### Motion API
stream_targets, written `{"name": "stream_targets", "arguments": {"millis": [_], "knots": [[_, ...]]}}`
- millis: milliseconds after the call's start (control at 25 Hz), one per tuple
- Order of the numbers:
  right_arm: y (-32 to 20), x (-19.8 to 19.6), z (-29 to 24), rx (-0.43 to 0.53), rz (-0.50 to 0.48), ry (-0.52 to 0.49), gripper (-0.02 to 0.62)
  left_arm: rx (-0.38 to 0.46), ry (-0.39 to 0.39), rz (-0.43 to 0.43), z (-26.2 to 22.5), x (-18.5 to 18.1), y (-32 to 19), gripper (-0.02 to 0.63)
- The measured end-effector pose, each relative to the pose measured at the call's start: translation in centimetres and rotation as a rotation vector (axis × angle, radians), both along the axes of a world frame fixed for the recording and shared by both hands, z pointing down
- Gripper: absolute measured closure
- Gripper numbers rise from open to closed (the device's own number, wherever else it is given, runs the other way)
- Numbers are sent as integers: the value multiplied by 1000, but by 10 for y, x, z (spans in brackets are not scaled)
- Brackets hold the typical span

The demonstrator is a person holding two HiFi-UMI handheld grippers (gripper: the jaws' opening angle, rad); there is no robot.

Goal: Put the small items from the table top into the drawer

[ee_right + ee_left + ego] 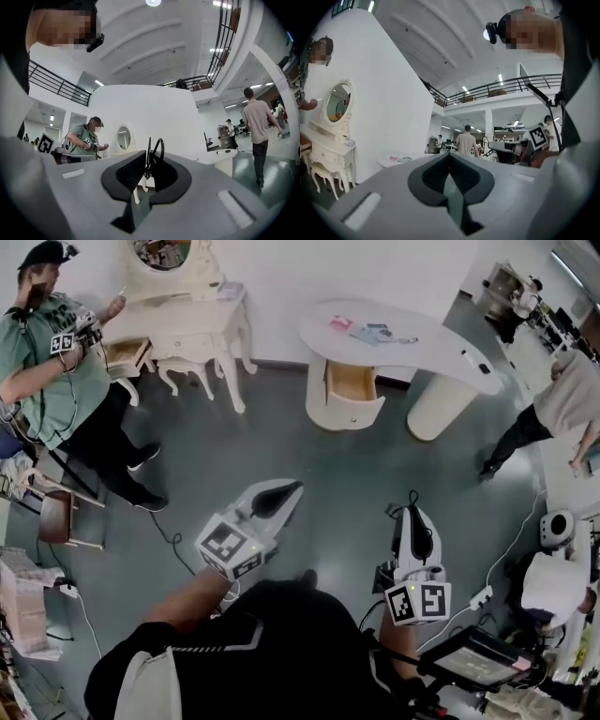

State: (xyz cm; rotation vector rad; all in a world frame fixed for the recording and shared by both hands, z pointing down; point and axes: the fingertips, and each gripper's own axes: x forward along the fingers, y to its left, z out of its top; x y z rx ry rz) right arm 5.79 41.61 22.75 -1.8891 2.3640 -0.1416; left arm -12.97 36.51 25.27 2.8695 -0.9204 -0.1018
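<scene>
- Small items [367, 332] lie on the white table [427, 345]: a pink one and some blue-grey ones sit together on its left part, toward the back edge, and two small dark pieces [475, 362] lie toward its right end, near the front edge.
- The drawer [352, 382] stands pulled open at the front of the table's left pedestal, just below the pink and blue-grey items. I can see bare wood inside it.
- My right gripper [149, 165] has its jaws pinched on a thin black loop [412, 498], which sticks up past the tips. I cannot tell what the loop is.
- My left gripper [450, 160] has its jaws closed together with nothing between them.
- Both grippers point level and are held over the grey floor [281, 442], well apart from the table, the left one angled toward the drawer side.
- Beyond the table's left end stands a cream dressing table [183, 329] with an oval mirror. A person in a green shirt [52, 367] stands beside it.
</scene>
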Motion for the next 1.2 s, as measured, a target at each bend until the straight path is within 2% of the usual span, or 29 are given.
{"name": "stream_targets", "arguments": {"millis": [280, 480, 720, 1200], "knots": [[-40, 45, 4, 8, -28, -10, 563, 11, -20, -4, -5, 48, -33, 606], [-75, 55, 12, -6, -35, -29, 563, 26, -48, -4, -5, 61, -64, 606], [-126, 62, 9, -7, -3, -6, 563, 13, -29, 9, 0, 61, -117, 606], [-252, 48, -3, -8, 73, 9, 563, 32, -2, 54, -3, 38, -255, 606]]}}
